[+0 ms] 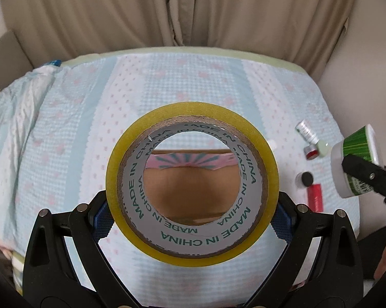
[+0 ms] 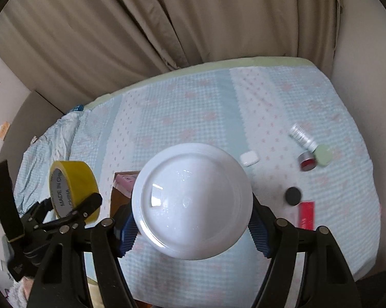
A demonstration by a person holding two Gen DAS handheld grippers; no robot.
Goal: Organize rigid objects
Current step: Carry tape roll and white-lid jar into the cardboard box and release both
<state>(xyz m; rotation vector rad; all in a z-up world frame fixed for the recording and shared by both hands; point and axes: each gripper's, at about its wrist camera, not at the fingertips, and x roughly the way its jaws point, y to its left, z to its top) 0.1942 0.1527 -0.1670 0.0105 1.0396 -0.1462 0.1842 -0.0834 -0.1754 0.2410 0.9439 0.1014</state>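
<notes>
Yellow tape roll [image 1: 192,183], cardboard core printed "MADE IN CHINA", sits clamped between the left gripper [image 1: 192,215] ribbed blue pads, held above the bed. Through its core: an open cardboard box [image 1: 190,179]. Right gripper [image 2: 193,227] is closed on a glossy white round bottle [image 2: 192,201] with green label. Quilted blue-pink bedspread [image 2: 198,107] carries a small tube [image 2: 302,136], black cap [image 2: 293,195], red flat pack [image 2: 306,215].

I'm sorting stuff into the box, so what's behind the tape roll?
Through the tape roll hole: an open cardboard box with a pink flap. Its floor looks bare; the roll hides the rest.
</notes>
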